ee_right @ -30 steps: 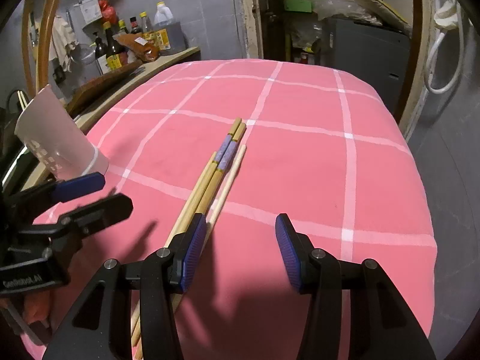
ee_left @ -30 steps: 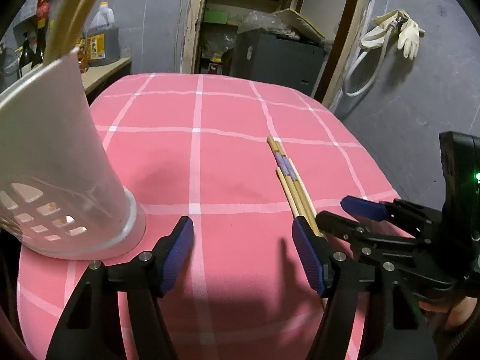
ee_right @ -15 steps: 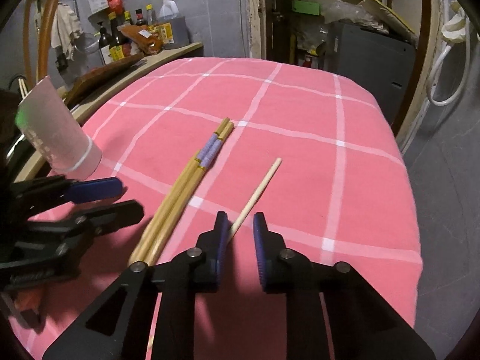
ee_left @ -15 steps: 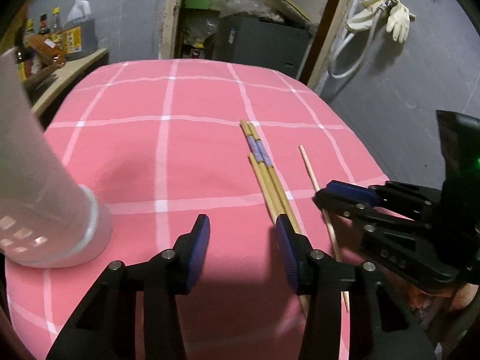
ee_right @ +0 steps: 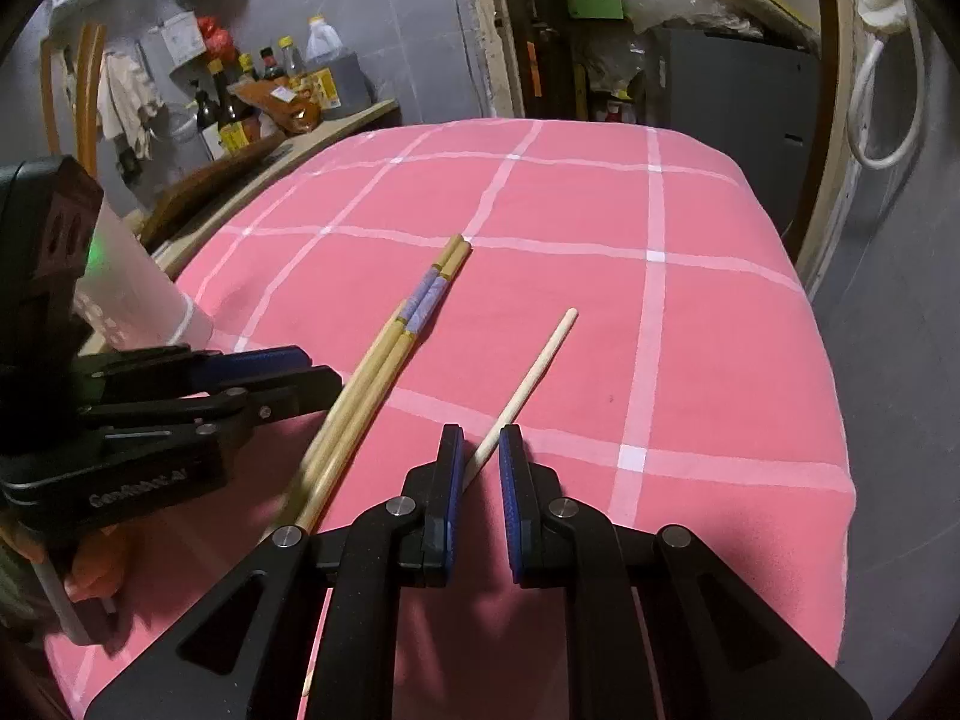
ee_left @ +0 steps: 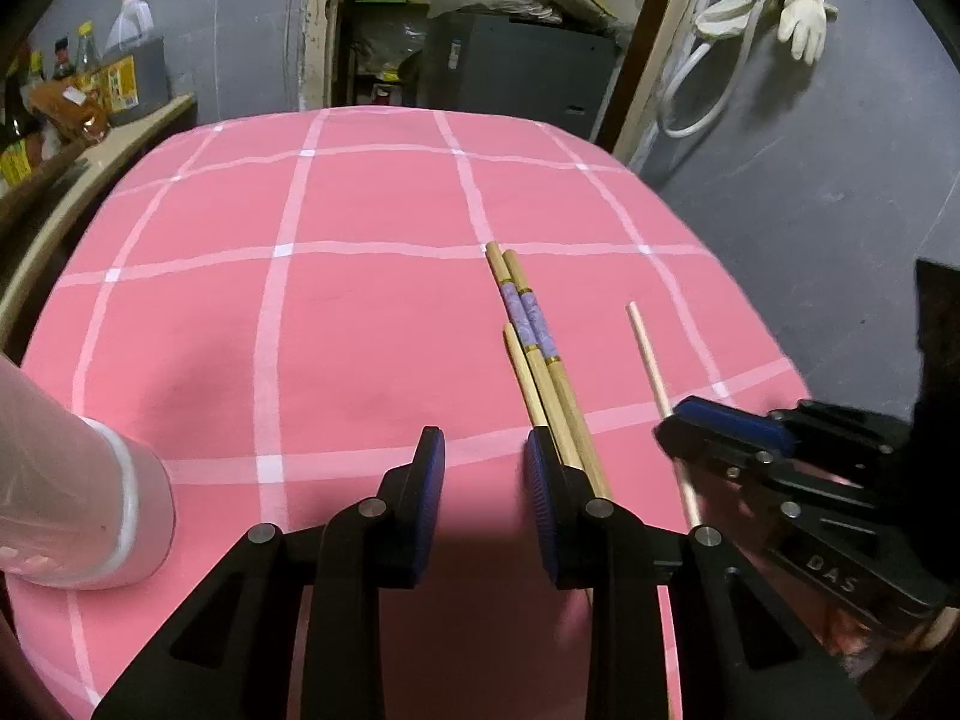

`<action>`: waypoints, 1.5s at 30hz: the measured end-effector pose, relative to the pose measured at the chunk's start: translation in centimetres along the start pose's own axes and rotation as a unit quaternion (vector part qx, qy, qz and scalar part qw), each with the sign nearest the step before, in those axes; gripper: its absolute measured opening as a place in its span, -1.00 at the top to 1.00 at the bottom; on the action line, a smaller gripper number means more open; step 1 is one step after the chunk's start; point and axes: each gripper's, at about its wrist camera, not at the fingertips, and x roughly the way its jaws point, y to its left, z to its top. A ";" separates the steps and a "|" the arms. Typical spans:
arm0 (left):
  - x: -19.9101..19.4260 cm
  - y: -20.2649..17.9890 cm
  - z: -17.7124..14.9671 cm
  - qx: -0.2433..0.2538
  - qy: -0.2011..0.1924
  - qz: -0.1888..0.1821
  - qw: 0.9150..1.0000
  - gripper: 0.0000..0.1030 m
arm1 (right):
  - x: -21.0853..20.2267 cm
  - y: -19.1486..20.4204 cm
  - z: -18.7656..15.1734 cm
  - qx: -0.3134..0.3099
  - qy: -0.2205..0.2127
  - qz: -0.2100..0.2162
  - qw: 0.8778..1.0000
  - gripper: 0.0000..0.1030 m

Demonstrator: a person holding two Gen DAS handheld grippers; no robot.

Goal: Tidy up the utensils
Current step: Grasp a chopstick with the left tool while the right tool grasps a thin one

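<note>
- pale wooden chopstick [ee_right: 528, 381] lies on pink checked tablecloth [ee_right: 690, 324], apart from the bundle of three bamboo chopsticks [ee_right: 384, 354].
- right gripper [ee_right: 480, 504] narrowed around the chopstick's near end.
- left gripper [ee_left: 485, 504] half open, holding nothing, beside the bundle.
- white plastic holder [ee_left: 72, 498] far left.

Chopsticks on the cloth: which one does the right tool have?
The plain pale chopstick, lying apart to the right of the bundle. It runs between the right tool pads, unlike the three bundled sticks, two with purple bands.

home kitchen storeroom: sauce bottles [ee_right: 240, 114] on counter [ee_right: 336, 126], checked tablecloth [ee_left: 360, 312], rubber glove [ee_left: 801, 9].
</note>
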 end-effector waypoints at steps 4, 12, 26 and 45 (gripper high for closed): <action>-0.8 0.5 0.2 -0.010 -0.010 -0.026 1.000 0.53 | 0.0 -0.3 0.0 0.005 0.000 0.006 1.000 0.81; 0.4 -0.3 0.9 0.007 0.007 -0.017 1.000 0.53 | -0.4 -0.3 0.0 0.000 0.000 0.004 1.000 0.81; 1.6 -1.4 1.3 0.016 0.033 0.004 0.999 0.74 | -0.3 -1.8 0.4 0.027 0.004 0.012 1.000 0.81; 0.8 -0.6 1.9 -0.048 0.051 -0.025 0.997 0.95 | 1.8 -3.3 2.7 0.139 0.029 0.021 0.990 0.94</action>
